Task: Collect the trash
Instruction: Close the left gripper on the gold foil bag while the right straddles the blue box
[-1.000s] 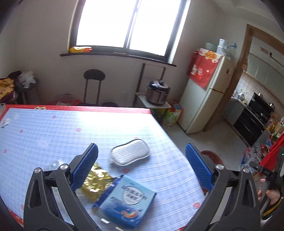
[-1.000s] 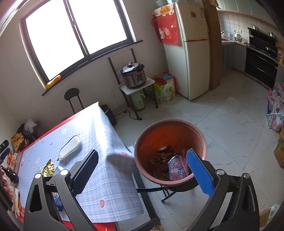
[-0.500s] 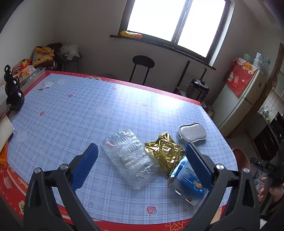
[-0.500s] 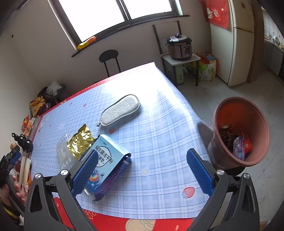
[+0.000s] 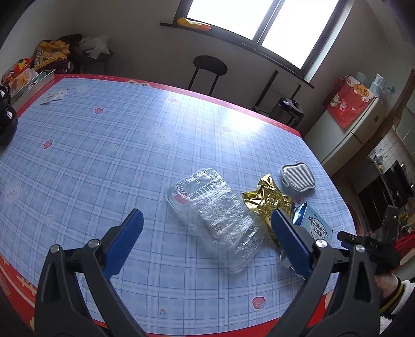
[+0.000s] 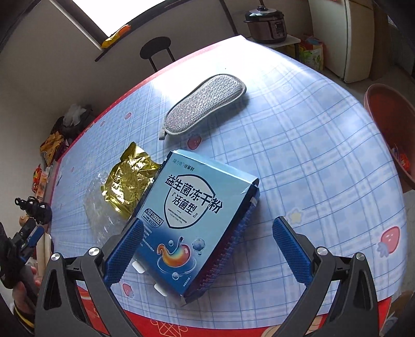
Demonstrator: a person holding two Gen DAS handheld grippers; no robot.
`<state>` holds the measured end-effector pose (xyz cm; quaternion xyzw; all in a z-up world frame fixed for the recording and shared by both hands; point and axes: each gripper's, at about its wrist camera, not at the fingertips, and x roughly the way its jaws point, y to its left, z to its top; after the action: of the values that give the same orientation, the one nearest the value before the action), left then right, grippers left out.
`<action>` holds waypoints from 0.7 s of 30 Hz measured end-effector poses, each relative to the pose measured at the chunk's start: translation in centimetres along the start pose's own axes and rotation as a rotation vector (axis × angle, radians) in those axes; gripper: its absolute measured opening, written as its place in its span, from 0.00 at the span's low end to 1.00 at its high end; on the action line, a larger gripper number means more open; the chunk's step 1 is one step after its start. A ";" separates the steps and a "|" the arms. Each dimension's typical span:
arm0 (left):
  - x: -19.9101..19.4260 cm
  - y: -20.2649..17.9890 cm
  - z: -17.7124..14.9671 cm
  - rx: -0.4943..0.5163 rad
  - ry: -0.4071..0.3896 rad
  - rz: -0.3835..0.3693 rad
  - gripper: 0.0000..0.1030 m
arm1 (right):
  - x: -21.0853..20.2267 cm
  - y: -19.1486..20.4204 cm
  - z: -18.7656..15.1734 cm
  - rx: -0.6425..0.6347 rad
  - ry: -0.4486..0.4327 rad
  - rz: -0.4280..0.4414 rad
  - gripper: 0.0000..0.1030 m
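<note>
A clear plastic tray [image 5: 214, 204] lies on the blue checked tablecloth [image 5: 116, 145], with a crumpled gold foil bag [image 5: 268, 199] to its right and a blue box [image 5: 315, 225] beyond. My left gripper [image 5: 205, 243] is open, hovering just in front of the clear tray. In the right wrist view the blue box [image 6: 192, 220] lies flat between the open fingers of my right gripper [image 6: 207, 248], near the table's front edge. The gold bag [image 6: 127, 178] and the clear tray [image 6: 99, 215] lie to its left. The orange trash bucket [image 6: 391, 129] stands off the table at right.
A grey mesh scrubbing pad [image 6: 205, 103] lies behind the box, and also shows in the left wrist view [image 5: 298, 176]. A black stool [image 5: 208, 70], a rice cooker [image 6: 267, 23] and a fridge [image 6: 358, 39] stand beyond the table. Clutter sits at the table's left edge [image 5: 23, 77].
Both grippers have swung from the bucket side over the table and lowered. The right one has closed in on the blue box; the left one has come nearer the clear tray.
</note>
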<state>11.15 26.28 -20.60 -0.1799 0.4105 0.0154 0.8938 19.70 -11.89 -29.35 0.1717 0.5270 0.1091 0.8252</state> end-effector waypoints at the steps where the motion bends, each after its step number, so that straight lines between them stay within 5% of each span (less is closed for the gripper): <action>1: 0.6 0.1 0.0 0.009 0.014 -0.008 0.94 | 0.5 0.3 -0.2 0.003 0.006 -0.004 0.95; 16: 9.0 -4.5 1.9 0.210 0.161 -0.195 0.93 | 3.1 -0.1 -1.5 0.075 0.052 -0.051 0.95; 21: 14.1 -7.3 4.0 0.283 0.260 -0.274 0.82 | 3.8 0.1 -1.8 0.063 0.073 -0.046 0.95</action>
<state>24.64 19.11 -26.36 -0.1073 0.4920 -0.1870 0.8435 19.66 -10.12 -33.14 0.1814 0.5638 0.0797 0.8018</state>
